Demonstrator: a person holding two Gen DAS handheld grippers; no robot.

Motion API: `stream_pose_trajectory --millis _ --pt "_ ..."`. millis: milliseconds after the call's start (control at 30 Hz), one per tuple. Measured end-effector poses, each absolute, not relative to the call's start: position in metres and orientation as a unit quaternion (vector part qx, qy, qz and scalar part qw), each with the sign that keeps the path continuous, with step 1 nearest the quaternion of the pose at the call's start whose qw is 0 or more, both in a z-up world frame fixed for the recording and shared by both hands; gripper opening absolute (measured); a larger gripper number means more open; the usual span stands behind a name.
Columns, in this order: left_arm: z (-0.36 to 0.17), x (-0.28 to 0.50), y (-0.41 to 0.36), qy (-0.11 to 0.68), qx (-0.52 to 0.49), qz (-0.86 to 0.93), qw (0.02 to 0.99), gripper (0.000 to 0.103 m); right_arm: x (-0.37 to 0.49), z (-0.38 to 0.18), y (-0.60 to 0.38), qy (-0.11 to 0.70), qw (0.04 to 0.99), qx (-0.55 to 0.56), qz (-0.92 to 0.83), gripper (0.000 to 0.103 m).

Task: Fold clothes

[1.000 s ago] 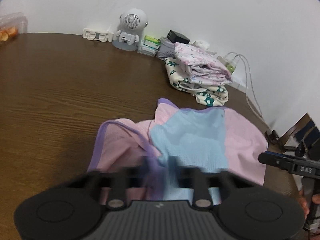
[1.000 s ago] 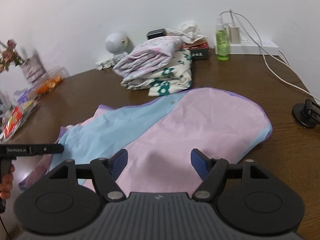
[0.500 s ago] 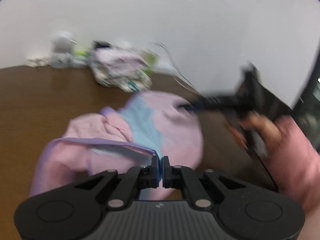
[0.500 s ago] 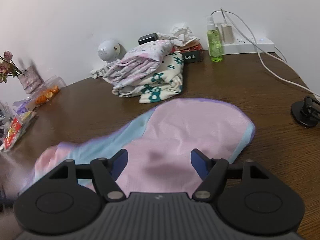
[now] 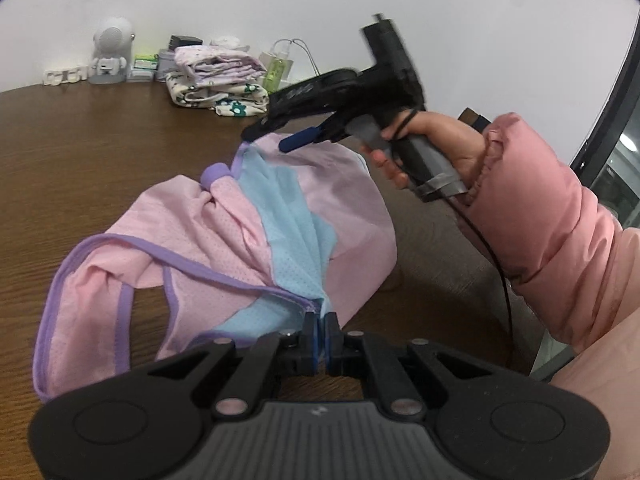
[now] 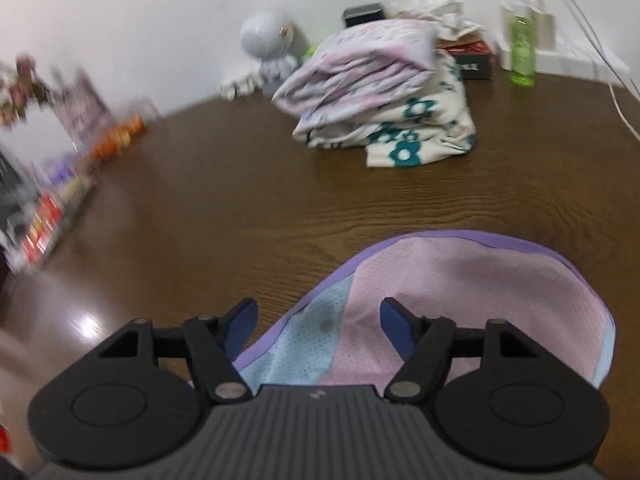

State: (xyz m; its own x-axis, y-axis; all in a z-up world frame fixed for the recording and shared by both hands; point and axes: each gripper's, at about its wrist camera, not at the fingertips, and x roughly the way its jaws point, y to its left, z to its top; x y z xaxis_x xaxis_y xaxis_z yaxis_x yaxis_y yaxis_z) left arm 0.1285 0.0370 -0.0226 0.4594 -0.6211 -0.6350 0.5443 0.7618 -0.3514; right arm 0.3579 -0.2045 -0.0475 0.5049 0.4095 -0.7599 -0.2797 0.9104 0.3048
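Note:
A pink and light-blue mesh garment [image 5: 224, 240] with purple trim lies crumpled on the brown table [image 5: 80, 152]. My left gripper [image 5: 321, 330] is shut on its near blue edge, which it has lifted and stretched. In the left wrist view a hand in a pink sleeve [image 5: 552, 216] holds my right gripper [image 5: 276, 136] open above the garment's far purple corner. In the right wrist view the right gripper [image 6: 318, 320] hangs open over that same garment [image 6: 460, 300], and nothing sits between its blue fingers [image 6: 396, 320].
A stack of folded floral clothes [image 5: 218, 82] [image 6: 380, 92] sits at the back of the table. Near it are a white robot figure [image 5: 110, 50], small boxes, a green bottle [image 6: 520, 50] and a power strip with cables. Snacks and flowers [image 6: 52, 152] crowd the left edge.
My left gripper shut on the garment's near edge, lifted it and swung to the right. The right gripper moved forward over the far purple corner, staying open.

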Motion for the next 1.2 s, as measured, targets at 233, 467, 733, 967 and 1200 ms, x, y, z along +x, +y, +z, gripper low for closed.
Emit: stream_pose_trajectory --millis 233,467,733,967,1200 --pt "-0.026 0.126 0.046 0.388 -0.062 -0.339 0.855 0.002 0.357 -0.051 -0.185 0.465 0.865 0.020 0.189 0.024" --pt "-0.014 0.151 0.066 0.362 -0.065 -0.280 0.887 0.001 0.365 -0.037 -0.204 0.440 0.874 0.087 0.189 0.000" --pt "0.100 0.235 0.120 0.227 -0.033 -0.126 0.965 0.000 0.376 0.091 -0.237 0.279 0.917 0.214 0.191 0.000" --pt "0.217 0.188 0.120 0.069 0.038 -0.111 0.991 0.000 0.309 0.196 -0.278 0.132 0.943 0.203 0.229 0.000" --pt "0.126 0.169 0.077 0.228 0.041 -0.202 0.952 0.012 0.264 0.144 -0.309 0.185 0.945 0.183 0.200 0.000"
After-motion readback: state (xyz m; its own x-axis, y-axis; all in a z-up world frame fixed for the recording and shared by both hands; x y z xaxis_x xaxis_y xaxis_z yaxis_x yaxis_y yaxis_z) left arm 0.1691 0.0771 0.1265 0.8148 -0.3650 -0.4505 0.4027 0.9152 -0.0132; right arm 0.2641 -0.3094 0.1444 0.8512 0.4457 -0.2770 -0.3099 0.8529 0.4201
